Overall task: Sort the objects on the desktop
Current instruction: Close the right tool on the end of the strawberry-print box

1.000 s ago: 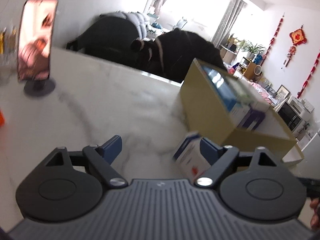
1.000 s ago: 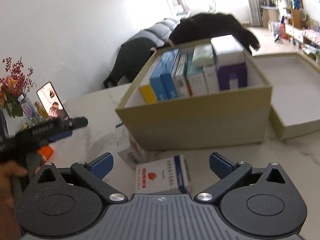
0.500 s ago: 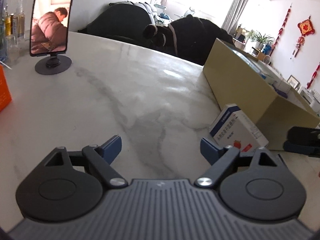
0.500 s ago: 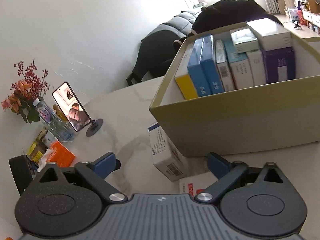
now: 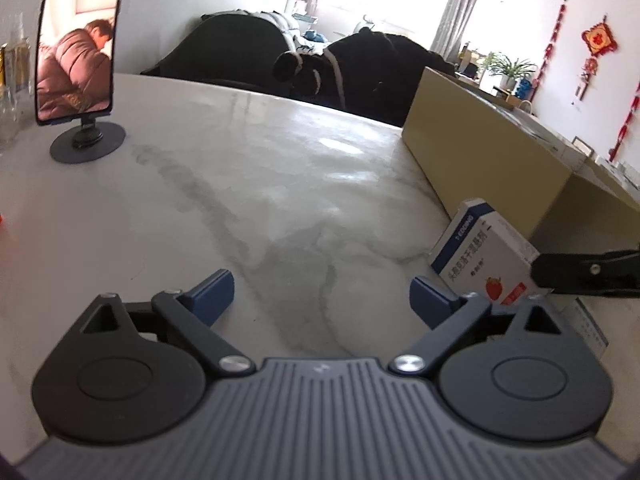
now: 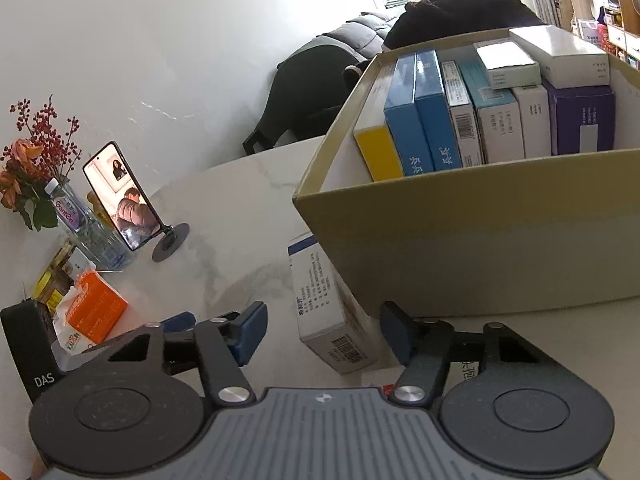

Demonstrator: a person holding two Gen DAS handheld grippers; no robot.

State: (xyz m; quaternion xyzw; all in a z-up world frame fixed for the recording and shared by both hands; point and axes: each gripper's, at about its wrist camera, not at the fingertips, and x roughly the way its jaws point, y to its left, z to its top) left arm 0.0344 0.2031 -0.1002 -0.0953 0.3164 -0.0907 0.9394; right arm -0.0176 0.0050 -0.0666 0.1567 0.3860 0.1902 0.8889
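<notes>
Right gripper (image 6: pixel 322 330): jaws just closing around medicine box (image 6: pixel 326 304), pads apart from it. Left gripper (image 5: pixel 322 292), at 9 o'clock: jaws just opening, spread, nothing between them.

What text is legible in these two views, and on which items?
"GantOn": label of the water bottle.
"DAS": black body of the left gripper.
"KALAN": orange tissue pack.
Medicine boxes in the cardboard box and the white medicine box on the table: too small to read.

On the counter (image 6: pixel 224 208), a carton (image 6: pixel 480 248) holds packs (image 6: pixel 460 120) standing in a row. A box (image 6: pixel 328 300) leans against its left wall. Far left, a phone (image 6: pixel 120 196) stands before a bottle (image 6: pixel 84 228).
</notes>
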